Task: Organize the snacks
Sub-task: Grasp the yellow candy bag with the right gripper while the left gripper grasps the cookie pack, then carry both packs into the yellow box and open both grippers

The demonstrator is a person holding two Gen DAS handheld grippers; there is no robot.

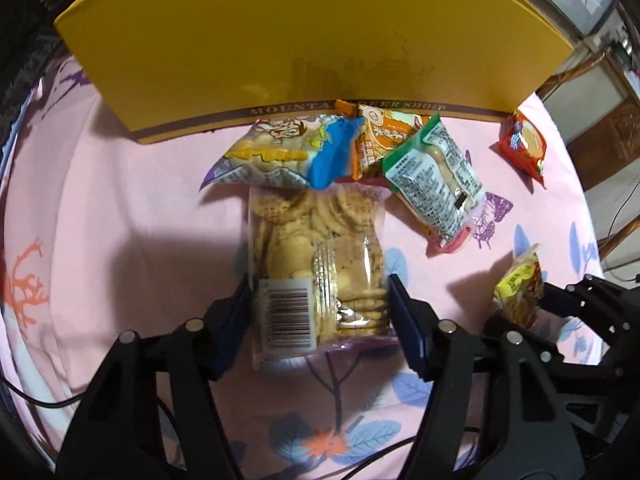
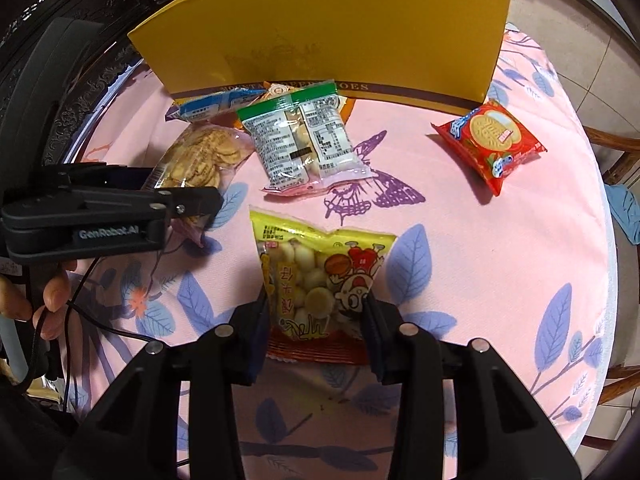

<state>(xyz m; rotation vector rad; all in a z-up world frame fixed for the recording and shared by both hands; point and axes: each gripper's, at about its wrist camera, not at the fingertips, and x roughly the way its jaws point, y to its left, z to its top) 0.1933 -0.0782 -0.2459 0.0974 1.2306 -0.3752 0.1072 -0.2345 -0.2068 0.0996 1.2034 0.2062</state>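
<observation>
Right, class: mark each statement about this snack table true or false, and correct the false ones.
1. The left gripper has its jaws around a clear pack of round crackers. True.
2. The right gripper holds the red biscuit packet. False: it grips the yellow snack bag; the red packet lies apart on the cloth.
3. A yellow shoe box stands behind the snacks. True.
4. The tablecloth is plain white. False: it is pink with leaves and a butterfly.

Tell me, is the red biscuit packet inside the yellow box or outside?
Outside: the red biscuit packet lies on the pink cloth beside the yellow box.
</observation>
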